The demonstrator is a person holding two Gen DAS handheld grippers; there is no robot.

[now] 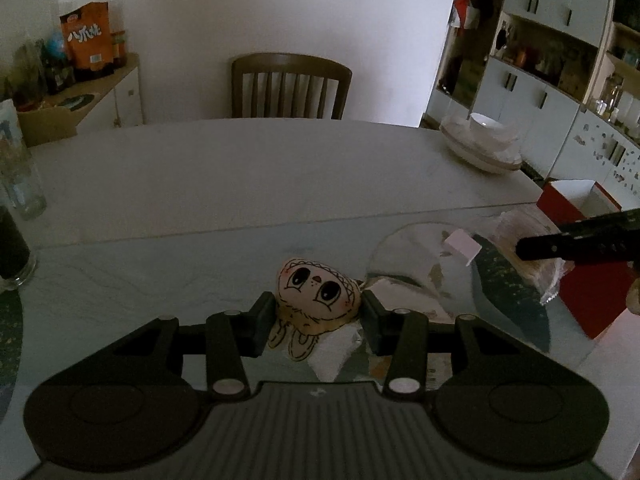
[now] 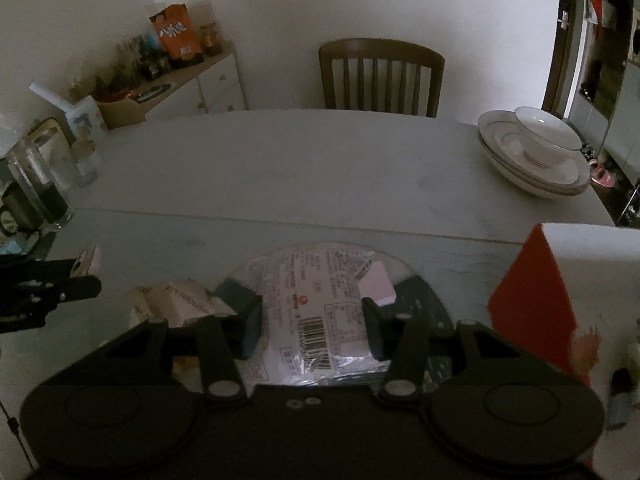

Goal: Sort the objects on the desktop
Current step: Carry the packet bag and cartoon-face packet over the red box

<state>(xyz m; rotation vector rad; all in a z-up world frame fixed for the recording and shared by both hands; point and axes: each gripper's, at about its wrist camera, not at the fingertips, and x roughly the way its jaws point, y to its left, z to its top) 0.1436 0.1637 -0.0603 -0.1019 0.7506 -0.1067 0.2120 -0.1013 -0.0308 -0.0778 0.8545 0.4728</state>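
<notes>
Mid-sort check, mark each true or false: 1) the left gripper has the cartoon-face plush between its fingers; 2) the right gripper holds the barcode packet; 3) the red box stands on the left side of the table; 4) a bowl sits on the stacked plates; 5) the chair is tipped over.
1) True: the left gripper is shut on the plush toy.
2) True: the right gripper clamps the barcode packet.
3) False: the red box stands at the right.
4) True: a bowl sits on the plates.
5) False: the chair stands upright behind the table.
</notes>
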